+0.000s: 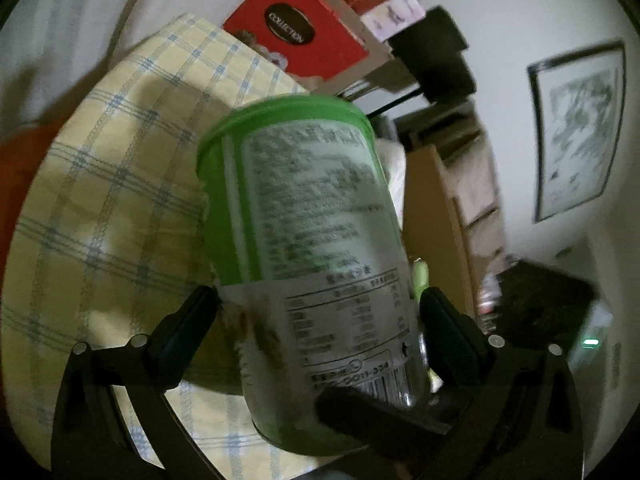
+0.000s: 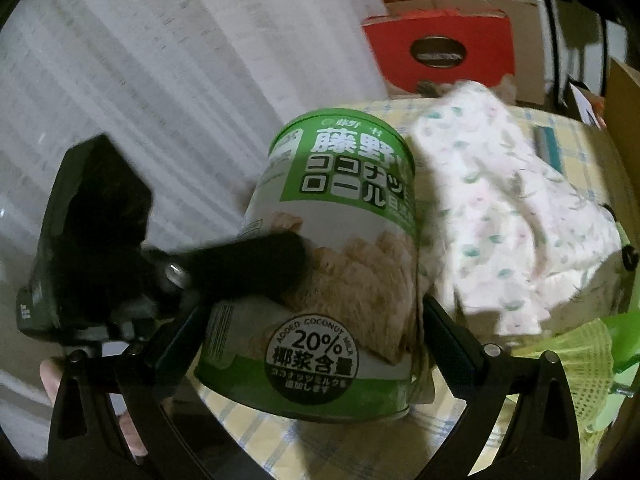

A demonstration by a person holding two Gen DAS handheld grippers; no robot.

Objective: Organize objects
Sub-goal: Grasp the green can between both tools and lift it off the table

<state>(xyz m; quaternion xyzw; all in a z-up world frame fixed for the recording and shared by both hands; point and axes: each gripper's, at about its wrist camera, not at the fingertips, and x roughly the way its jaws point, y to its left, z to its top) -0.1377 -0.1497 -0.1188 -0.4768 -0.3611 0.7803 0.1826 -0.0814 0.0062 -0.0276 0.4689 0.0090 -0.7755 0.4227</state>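
Observation:
A green and white snack can [image 1: 316, 248] with a green lid fills the left wrist view, tilted over the yellow checked tablecloth [image 1: 104, 184]. My left gripper [image 1: 318, 320] is shut on the can, one pad on each side. In the right wrist view the same can [image 2: 340, 248] shows its front label, and my right gripper [image 2: 308, 332] is shut on its lower part. The left gripper's finger [image 2: 248, 264] presses the can's left side there, and the right gripper's finger [image 1: 360, 408] shows at the can's base in the left view.
A white floral cloth [image 2: 512, 216] lies bunched on the tablecloth right of the can. A red box [image 2: 440, 48] and cardboard boxes [image 1: 352, 12] stand behind. A green mesh bag [image 2: 576, 360] is at the right. White curtains [image 2: 140, 80] hang at the left.

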